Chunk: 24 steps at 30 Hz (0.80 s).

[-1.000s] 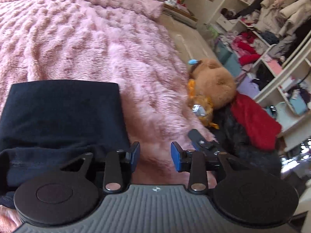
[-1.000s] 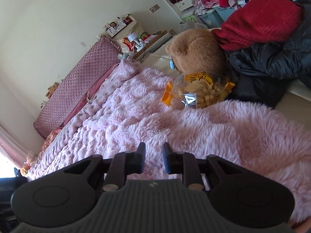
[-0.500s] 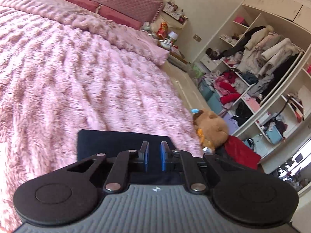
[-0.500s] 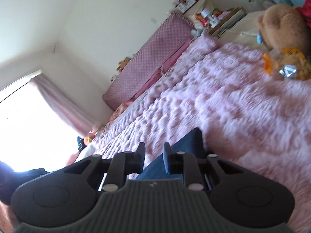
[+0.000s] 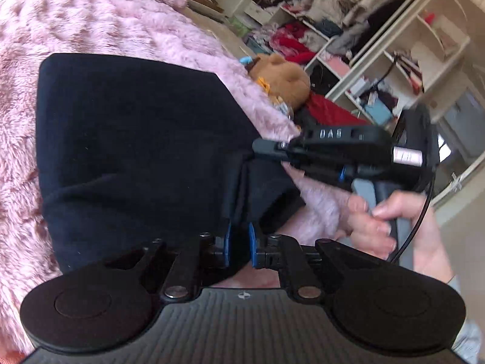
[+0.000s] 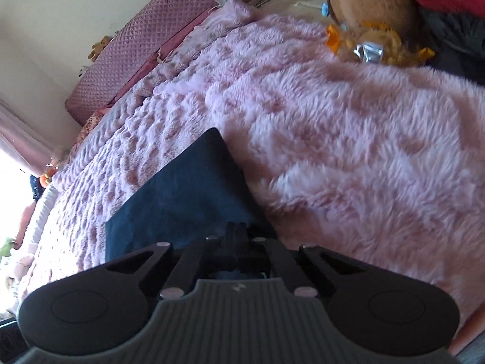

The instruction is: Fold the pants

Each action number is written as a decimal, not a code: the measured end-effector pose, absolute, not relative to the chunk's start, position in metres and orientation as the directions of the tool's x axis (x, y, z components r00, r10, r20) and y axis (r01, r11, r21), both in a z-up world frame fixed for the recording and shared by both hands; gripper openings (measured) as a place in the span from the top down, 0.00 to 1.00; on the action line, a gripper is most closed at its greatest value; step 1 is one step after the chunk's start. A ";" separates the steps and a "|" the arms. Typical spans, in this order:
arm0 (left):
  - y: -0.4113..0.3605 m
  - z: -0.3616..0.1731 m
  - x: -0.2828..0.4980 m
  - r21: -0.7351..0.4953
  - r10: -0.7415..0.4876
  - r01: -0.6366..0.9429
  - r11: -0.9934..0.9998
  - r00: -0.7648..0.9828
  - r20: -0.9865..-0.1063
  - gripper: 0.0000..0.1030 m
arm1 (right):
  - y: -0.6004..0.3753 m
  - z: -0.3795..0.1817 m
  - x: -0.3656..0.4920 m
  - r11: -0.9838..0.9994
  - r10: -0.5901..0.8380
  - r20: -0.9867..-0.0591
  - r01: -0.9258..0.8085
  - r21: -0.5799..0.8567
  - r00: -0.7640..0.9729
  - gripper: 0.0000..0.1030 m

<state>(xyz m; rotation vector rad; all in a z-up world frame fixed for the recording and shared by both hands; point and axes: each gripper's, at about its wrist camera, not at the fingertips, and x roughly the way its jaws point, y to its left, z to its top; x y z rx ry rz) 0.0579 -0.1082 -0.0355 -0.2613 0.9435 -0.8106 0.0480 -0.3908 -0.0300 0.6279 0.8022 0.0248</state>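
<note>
The dark navy pants [image 5: 136, 139] lie folded into a thick rectangle on the fluffy pink bedspread [image 5: 75, 21]. My left gripper [image 5: 238, 244] is at their near right edge, its blue pads almost together with a fold of the dark cloth between them. My right gripper [image 5: 257, 148] shows in the left wrist view, held in a hand, its tip pressed into the pants' right edge. In the right wrist view the pants [image 6: 188, 194] lie just ahead, and the right gripper [image 6: 238, 230] has its fingers pressed together at the cloth's near edge.
A brown teddy bear [image 5: 282, 75] with a snack bag [image 6: 368, 51] lies off the bed's right side beside red [image 5: 327, 110] and black clothing. Open wardrobe shelves [image 5: 379, 30] full of clothes stand beyond. A quilted pink headboard [image 6: 142, 45] is at the far end.
Both grippers have come down onto the near right edge of the folded pants. The left jaws, open a second ago, have narrowed onto the cloth. The right jaws have closed fully.
</note>
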 end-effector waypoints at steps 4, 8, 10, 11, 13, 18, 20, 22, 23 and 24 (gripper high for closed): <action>-0.128 -0.066 0.042 -0.566 -0.703 0.485 0.666 0.155 -0.695 0.89 | -0.395 -0.026 0.030 0.818 0.292 -0.616 0.143 0.557 0.731 0.97; -0.129 -0.052 0.026 -0.576 -0.743 0.548 0.607 0.133 -0.656 0.89 | -0.389 -0.018 0.002 0.794 0.379 -0.499 0.003 0.608 0.779 0.93; -0.122 -0.029 0.021 -0.574 -0.777 0.584 0.573 0.165 -0.607 0.89 | -0.379 -0.019 -0.003 0.753 0.459 -0.437 -0.077 0.654 0.774 0.90; -0.117 -0.016 0.019 -0.547 -0.774 0.599 0.585 0.212 -0.596 0.85 | -0.374 -0.020 -0.003 0.741 0.488 -0.439 -0.094 0.665 0.754 0.87; -0.101 0.007 0.020 -0.478 -0.750 0.603 0.639 0.349 -0.563 0.82 | -0.359 -0.028 0.005 0.770 0.497 -0.546 -0.052 0.637 0.674 0.88; -0.048 0.014 0.052 -0.545 -0.664 0.388 0.743 0.530 -0.528 0.80 | -0.365 -0.050 -0.005 0.825 0.342 -0.736 0.187 0.533 0.585 1.00; -0.029 0.002 0.058 -0.581 -0.633 0.300 0.757 0.556 -0.538 0.80 | -0.363 -0.049 -0.014 0.888 0.184 -0.803 0.255 0.383 0.566 1.00; -0.022 -0.011 0.061 -0.577 -0.600 0.251 0.777 0.571 -0.560 0.80 | -0.363 -0.040 -0.024 0.885 0.158 -0.785 0.266 0.381 0.599 1.00; -0.021 -0.017 0.064 -0.588 -0.606 0.241 0.772 0.559 -0.566 0.80 | -0.362 -0.035 -0.028 0.888 0.149 -0.772 0.259 0.379 0.617 1.00; -0.019 -0.023 0.066 -0.608 -0.626 0.244 0.756 0.540 -0.562 0.80 | -0.363 -0.027 -0.033 0.897 0.113 -0.760 0.264 0.356 0.641 1.00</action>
